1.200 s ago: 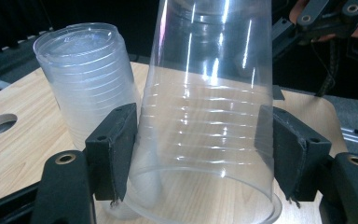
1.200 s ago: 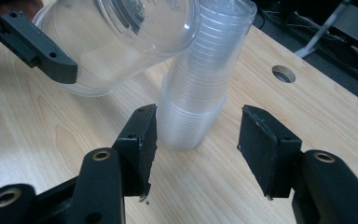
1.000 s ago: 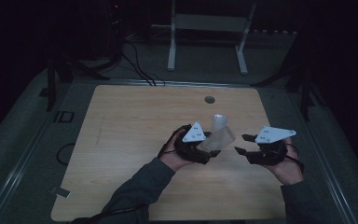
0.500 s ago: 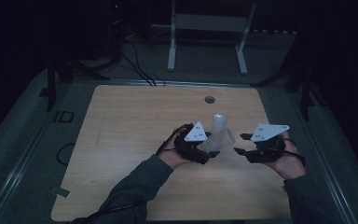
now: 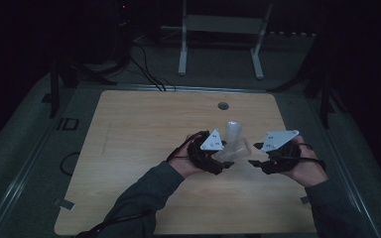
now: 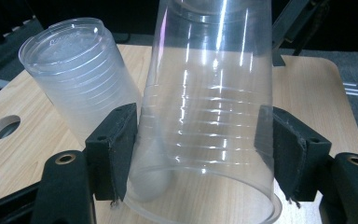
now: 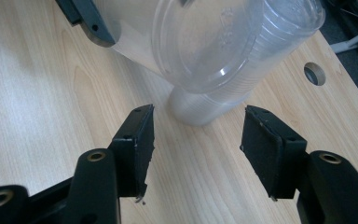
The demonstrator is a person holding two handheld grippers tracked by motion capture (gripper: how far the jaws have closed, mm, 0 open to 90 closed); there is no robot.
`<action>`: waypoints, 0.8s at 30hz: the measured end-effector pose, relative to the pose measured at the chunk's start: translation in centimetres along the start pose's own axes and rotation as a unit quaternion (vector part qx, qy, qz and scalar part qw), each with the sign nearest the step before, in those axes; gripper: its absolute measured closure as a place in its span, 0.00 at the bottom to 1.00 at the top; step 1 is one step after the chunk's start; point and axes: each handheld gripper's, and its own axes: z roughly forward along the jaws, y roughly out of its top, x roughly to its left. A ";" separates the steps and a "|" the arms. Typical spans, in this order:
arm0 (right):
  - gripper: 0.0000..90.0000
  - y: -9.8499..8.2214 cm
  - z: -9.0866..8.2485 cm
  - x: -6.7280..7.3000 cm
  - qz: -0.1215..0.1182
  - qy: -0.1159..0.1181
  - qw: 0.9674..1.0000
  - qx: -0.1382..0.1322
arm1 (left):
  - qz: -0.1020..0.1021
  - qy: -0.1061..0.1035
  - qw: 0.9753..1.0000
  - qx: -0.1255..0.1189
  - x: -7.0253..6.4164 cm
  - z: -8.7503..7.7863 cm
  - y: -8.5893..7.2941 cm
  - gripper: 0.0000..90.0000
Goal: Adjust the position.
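In the high view the person's left forearm, in a dark sleeve, comes up from the bottom edge and slants toward the middle of the wooden worktop (image 5: 129,148). The left hand (image 5: 186,161) wraps the body of the left gripper (image 5: 224,159), whose grey three-cornered plate faces up and whose nose points to the right. Its jaws are clamped on a clear plastic cup (image 6: 214,116): in the left gripper view the two black pads press the cup's ribbed wall on either side, near its wide rim, and the cup is upside down, its narrow base pointing up and away. Just beside it on the left of that view a stack of frosted cups (image 6: 81,81) rests on the worktop, also base up and leaning a little; in the high view the stack stands just beyond the left gripper. A round hole (image 5: 222,105) sits in the worktop farther back.

To the right, the right hand (image 5: 305,166) holds the right gripper (image 5: 254,154) level, nose turned left toward the cup and near it. Its jaws have just been opening; in the right gripper view the pads stand apart with nothing between them, bare wood below, and the clear cup and the stack lie just ahead.
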 end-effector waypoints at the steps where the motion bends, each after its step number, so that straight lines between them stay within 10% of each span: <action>1: 0.48 0.1 0.0 0.0 -0.003 0.000 1.000 0.003 | 0.002 0.000 1.000 0.002 0.0 0.0 0.0 0.35; 24: 0.39 1.6 0.0 -0.1 -0.034 0.008 0.998 0.058 | 0.064 -0.004 0.995 0.077 -0.3 0.7 1.1 0.35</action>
